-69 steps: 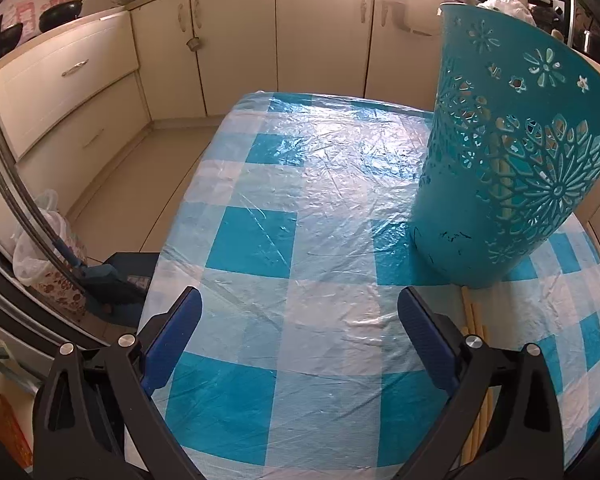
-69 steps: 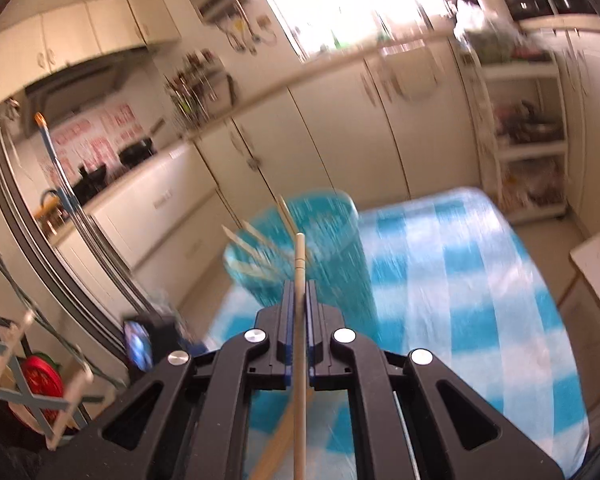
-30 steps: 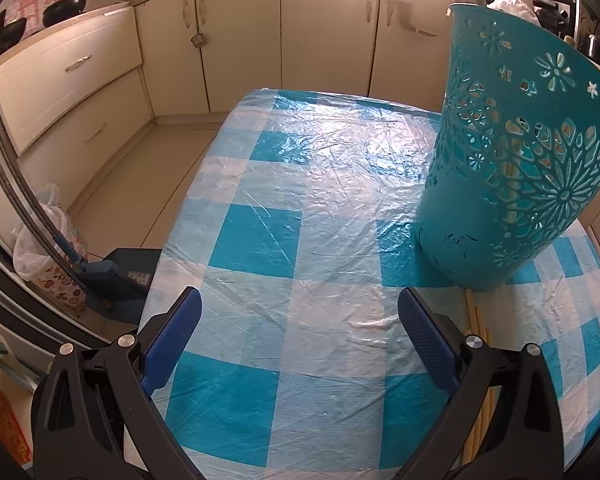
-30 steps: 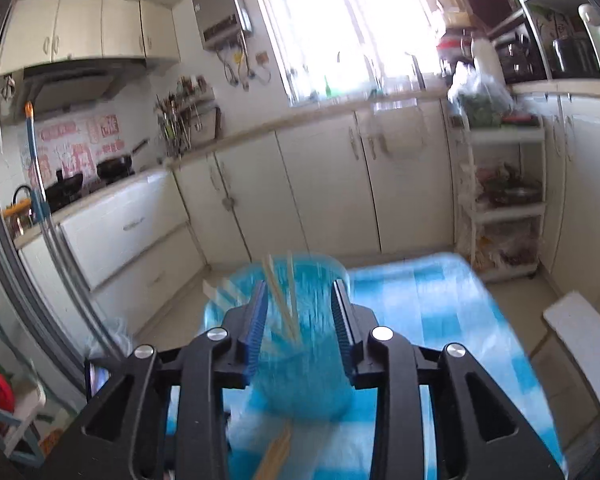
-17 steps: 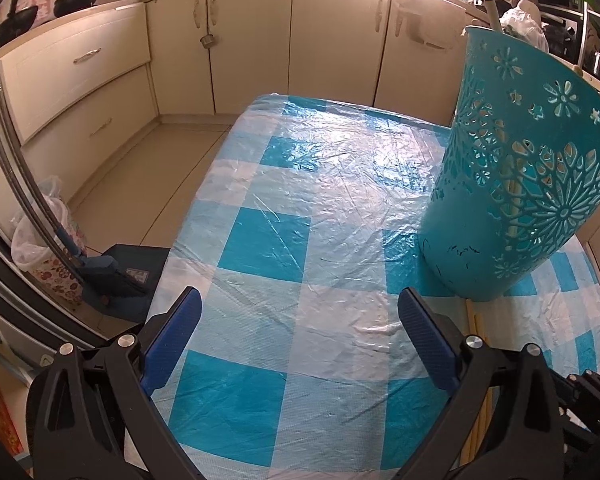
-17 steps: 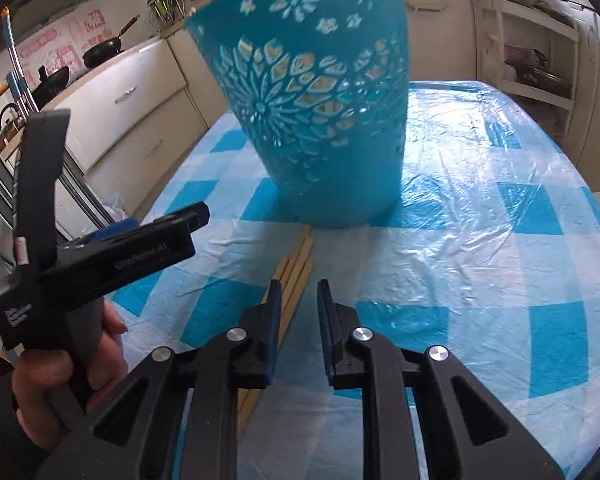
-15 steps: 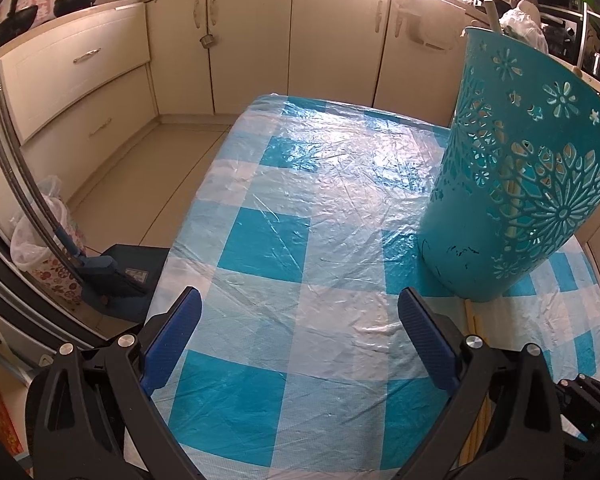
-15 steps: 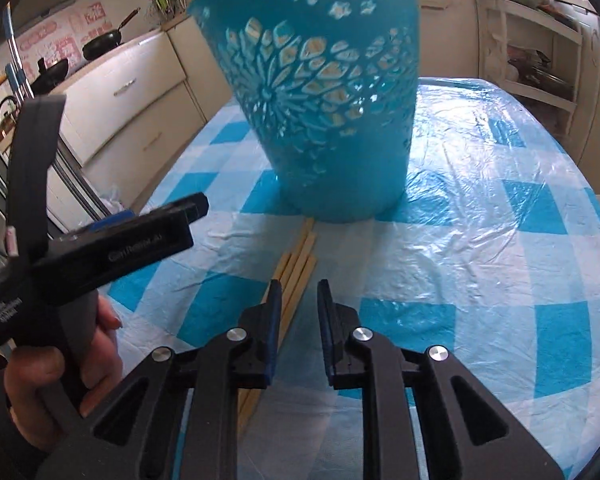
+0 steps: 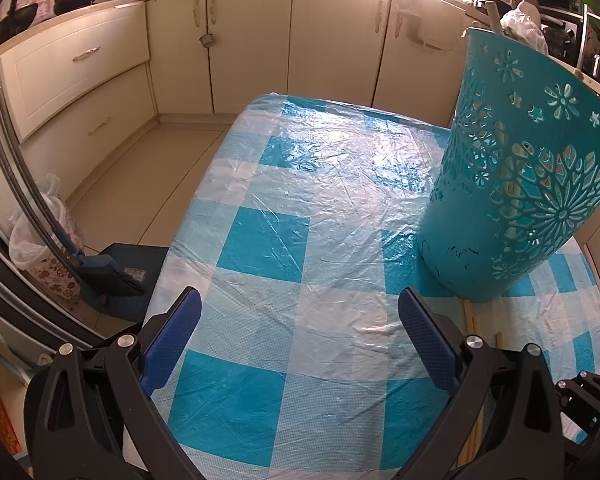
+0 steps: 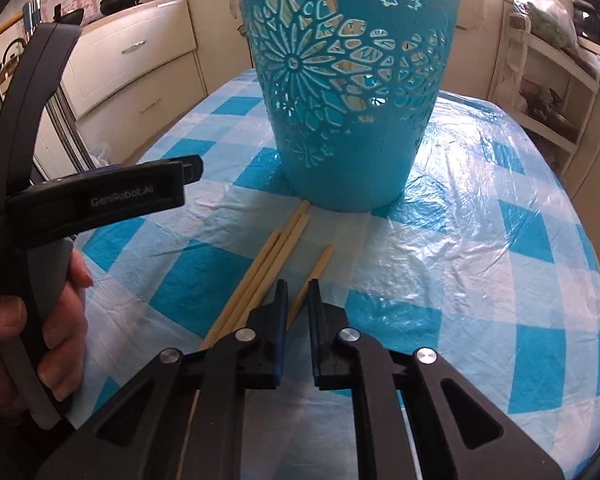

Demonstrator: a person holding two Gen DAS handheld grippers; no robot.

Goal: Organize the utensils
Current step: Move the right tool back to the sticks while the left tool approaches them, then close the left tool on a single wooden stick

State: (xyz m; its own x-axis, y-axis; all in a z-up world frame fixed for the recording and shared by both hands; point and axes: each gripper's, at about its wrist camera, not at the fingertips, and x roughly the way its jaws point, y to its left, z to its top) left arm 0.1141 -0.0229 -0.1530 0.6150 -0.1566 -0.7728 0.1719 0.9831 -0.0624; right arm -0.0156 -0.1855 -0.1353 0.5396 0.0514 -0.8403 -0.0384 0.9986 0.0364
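A teal cut-out basket (image 10: 348, 92) stands on the blue-and-white checked table (image 10: 480, 240); it also shows at the right of the left wrist view (image 9: 512, 184), with wooden sticks visible inside through the holes. Several wooden chopsticks (image 10: 272, 260) lie on the cloth in front of the basket. My right gripper (image 10: 298, 292) is low over them, jaws narrowly open and empty, a single chopstick (image 10: 316, 272) running between the fingers. My left gripper (image 9: 300, 320) is wide open and empty over the table's left part; it shows in the right wrist view (image 10: 100, 196), held by a hand.
Cream kitchen cabinets (image 9: 260, 40) run behind the table. A dustpan and brush (image 9: 112, 276) and a bagged bin (image 9: 40, 240) stand on the floor left of the table. Shelving (image 10: 548, 80) stands at the right.
My right gripper let a chopstick go into the basket, opened, then dropped low to the chopsticks on the table and moved closer. The left gripper stayed open and barely moved.
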